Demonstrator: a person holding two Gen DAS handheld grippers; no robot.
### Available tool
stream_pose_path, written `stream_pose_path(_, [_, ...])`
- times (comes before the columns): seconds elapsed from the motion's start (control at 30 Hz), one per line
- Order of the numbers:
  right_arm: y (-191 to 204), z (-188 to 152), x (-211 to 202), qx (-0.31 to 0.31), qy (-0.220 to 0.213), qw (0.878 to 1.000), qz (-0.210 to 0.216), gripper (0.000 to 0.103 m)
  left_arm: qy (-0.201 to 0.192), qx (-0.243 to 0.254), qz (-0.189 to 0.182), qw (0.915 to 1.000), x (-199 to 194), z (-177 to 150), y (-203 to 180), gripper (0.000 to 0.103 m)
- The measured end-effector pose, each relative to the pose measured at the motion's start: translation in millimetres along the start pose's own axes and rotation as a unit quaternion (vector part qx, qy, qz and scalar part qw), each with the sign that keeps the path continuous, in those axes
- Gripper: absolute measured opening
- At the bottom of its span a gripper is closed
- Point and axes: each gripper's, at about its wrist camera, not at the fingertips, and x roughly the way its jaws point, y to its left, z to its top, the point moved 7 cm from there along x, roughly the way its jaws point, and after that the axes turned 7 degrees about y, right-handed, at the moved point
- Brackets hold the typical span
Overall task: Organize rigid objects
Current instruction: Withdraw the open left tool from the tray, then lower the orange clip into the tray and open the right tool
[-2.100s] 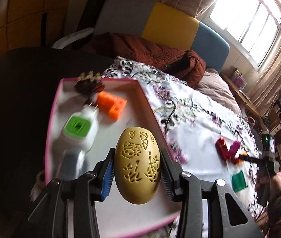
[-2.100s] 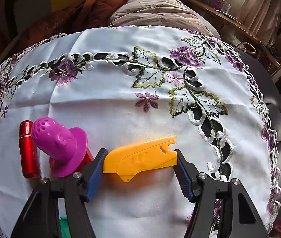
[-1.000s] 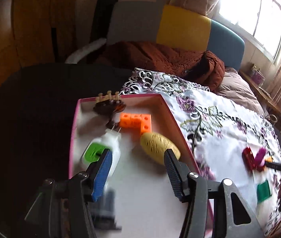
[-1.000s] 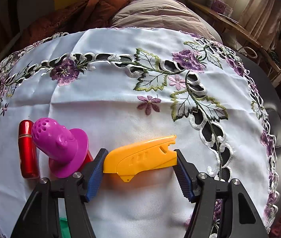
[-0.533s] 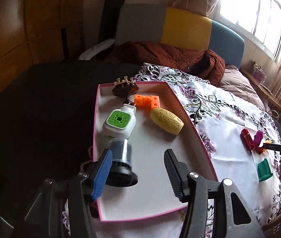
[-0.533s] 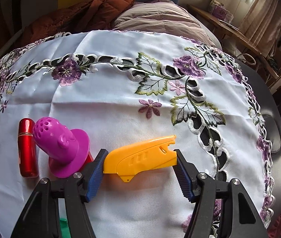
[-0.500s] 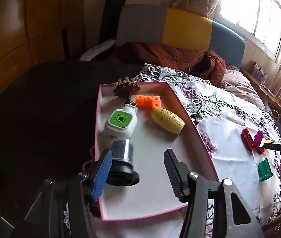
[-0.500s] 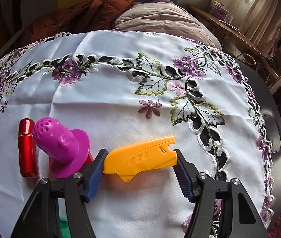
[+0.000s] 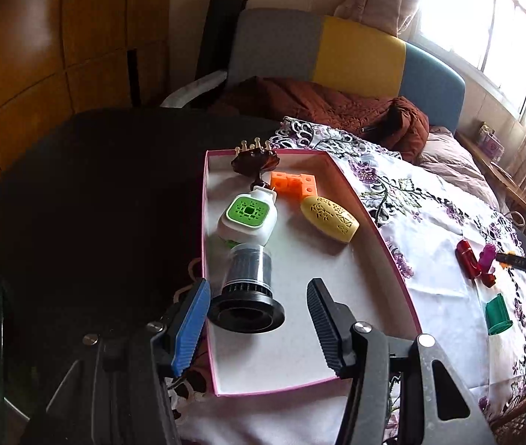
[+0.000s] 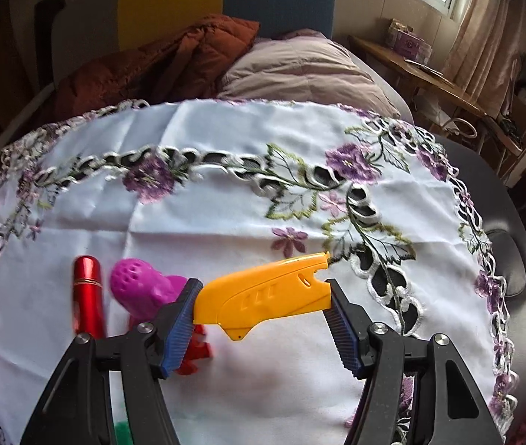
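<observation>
The right gripper [image 10: 263, 319] is clamped end to end on the yellow plastic piece [image 10: 266, 293], just clear of the tablecloth [image 10: 226, 200]. The left gripper [image 9: 255, 319] hangs apart and empty over the pink-rimmed tray [image 9: 385, 244]. With only the ends pinched, the piece could pivot or slip loose, or the jaws could clip the purple cap [image 10: 140, 289] just left of them.

We are in a home bedroom: beyond the embroidered tablecloth [image 10: 226, 222] lies a bed with a padded headboard [image 9: 355, 55], a quilted blanket [image 9: 322, 107], and a curtained window [image 9: 485, 26] beside it.
</observation>
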Motion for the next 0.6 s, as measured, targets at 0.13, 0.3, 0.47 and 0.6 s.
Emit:
stream_pose_path(0.13, [31,2,-26,-0.016,-0.025,0.999,0.033,0.066,0.002,-0.01,-0.005,0.9999,1,-1,6,0.055])
stream_pose_path(0.3, [105,1,-62,-0.076,-0.049,0.992,0.09,0.066,0.005,-0.017,-0.012,0.9998,2,-4,14,0.055])
stream_pose_path(0.47, [208,-16,-101,-0.163,-0.065,0.972,0.158,0.066,0.003,-0.037,-0.012,0.9992,2,-6,31,0.055])
stream_pose_path(0.6, [294,-44,-118,-0.231,-0.055,0.947,0.215,0.066,-0.001,-0.051,-0.008,0.9986,0,-8,46,0.055])
